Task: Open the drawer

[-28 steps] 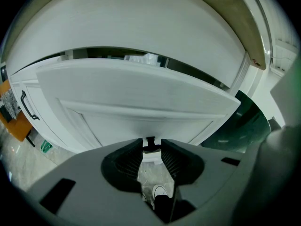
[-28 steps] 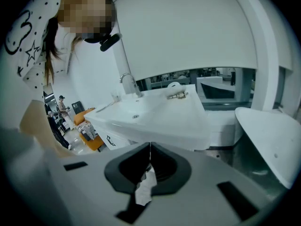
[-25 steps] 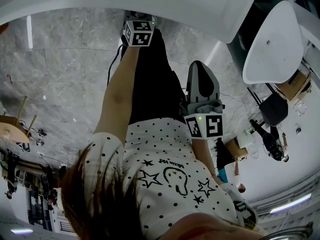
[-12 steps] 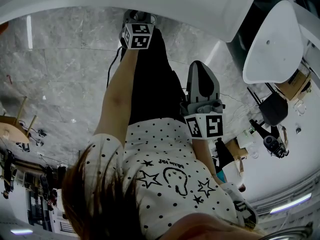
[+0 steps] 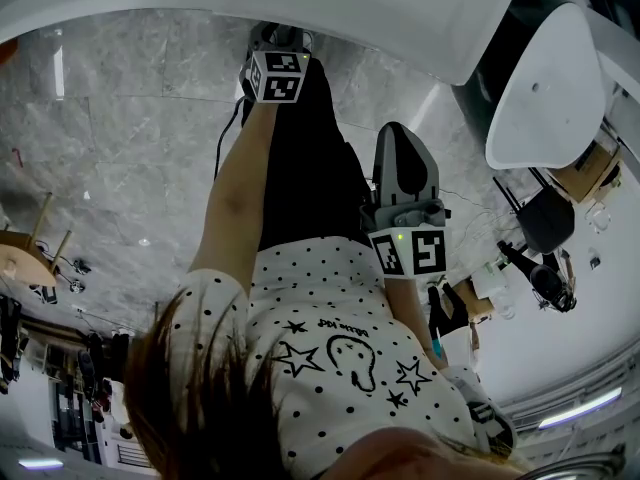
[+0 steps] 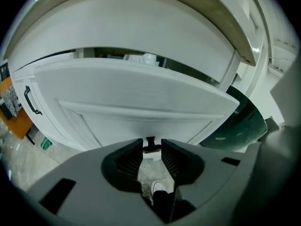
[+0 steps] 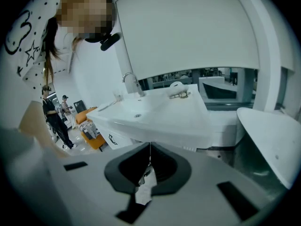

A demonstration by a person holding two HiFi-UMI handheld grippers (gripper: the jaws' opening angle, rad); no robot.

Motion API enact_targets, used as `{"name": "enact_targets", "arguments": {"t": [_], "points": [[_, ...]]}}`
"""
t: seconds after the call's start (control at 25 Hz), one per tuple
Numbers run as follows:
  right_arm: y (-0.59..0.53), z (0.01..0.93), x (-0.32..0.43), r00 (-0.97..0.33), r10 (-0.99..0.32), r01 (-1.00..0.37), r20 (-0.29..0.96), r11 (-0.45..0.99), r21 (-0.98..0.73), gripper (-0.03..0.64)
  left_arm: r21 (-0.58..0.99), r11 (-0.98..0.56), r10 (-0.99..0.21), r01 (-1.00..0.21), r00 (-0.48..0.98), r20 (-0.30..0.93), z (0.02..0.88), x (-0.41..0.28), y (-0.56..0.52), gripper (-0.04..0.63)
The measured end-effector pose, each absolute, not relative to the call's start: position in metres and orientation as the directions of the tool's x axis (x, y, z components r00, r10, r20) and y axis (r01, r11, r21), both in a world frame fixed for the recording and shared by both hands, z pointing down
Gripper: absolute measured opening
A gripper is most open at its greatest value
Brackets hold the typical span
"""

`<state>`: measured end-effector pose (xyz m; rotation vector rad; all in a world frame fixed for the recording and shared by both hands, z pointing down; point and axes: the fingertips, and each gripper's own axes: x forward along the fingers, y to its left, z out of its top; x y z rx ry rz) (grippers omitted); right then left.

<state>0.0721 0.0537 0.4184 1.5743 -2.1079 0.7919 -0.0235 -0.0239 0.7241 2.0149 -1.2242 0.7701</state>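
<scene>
The white drawer front (image 6: 141, 98) fills the left gripper view and stands pulled out a little, with a dark gap along its top. My left gripper (image 6: 151, 146) is shut on the drawer's small black handle (image 6: 150, 141), one pad on each side of it. In the head view this left gripper (image 5: 280, 38) reaches under the white counter's edge (image 5: 300, 8). My right gripper (image 5: 402, 138) hangs lower by the person's black trousers, apart from the drawer. Its jaws (image 7: 150, 147) are shut, tips touching, with nothing between them.
A neighbouring cabinet door with a black bar handle (image 6: 30, 100) lies left of the drawer. A white washbasin unit (image 7: 160, 114) with a tap (image 7: 131, 81) faces the right gripper. A white tub (image 5: 548, 83) stands at right. The floor (image 5: 120, 138) is grey marble. People (image 7: 54, 119) stand far off.
Both grippers keep their places and the left stays on the handle. Only a distant person at the right of the head view has shifted.
</scene>
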Motion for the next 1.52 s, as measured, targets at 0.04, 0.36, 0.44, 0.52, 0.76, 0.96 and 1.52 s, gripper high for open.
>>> {"name": "enact_targets", "arguments": {"t": [0.04, 0.36, 0.44, 0.52, 0.76, 0.96, 1.52], "points": [[0.053, 0.418, 0.072, -0.292, -0.735, -0.956, 0.612, 0.21, -0.205, 0.015, 0.226, -0.355, -0.526, -0.907, 0.393, 0.755, 0.724, -0.023, -0.022, 0.124], [0.053, 0.415, 0.075, -0.293, -0.735, -0.956, 0.611, 0.217, -0.198, 0.015, 0.229, -0.354, -0.509, -0.907, 0.392, 0.766, 0.725, -0.023, -0.006, 0.124], [0.055, 0.416, 0.072, -0.295, -0.733, -0.955, 0.613, 0.22, -0.198, 0.015, 0.23, -0.354, -0.506, -0.906, 0.393, 0.768, 0.726, -0.026, 0.0, 0.124], [0.055, 0.417, 0.072, -0.298, -0.732, -0.955, 0.613, 0.223, -0.198, 0.015, 0.232, -0.356, -0.504, -0.905, 0.395, 0.768, 0.727, -0.025, 0.004, 0.124], [0.058, 0.42, 0.069, -0.305, -0.727, -0.952, 0.615, 0.229, -0.201, 0.015, 0.235, -0.357, -0.503, -0.904, 0.398, 0.767, 0.728, -0.025, 0.01, 0.124], [0.061, 0.42, 0.066, -0.307, -0.725, -0.952, 0.616, 0.231, -0.203, 0.015, 0.239, -0.355, -0.497, -0.904, 0.399, 0.77, 0.728, -0.026, 0.018, 0.124], [0.064, 0.425, 0.064, -0.307, -0.716, -0.952, 0.627, 0.226, -0.208, 0.015, 0.258, -0.36, -0.487, -0.897, 0.416, 0.768, 0.73, -0.023, 0.029, 0.124]]}}
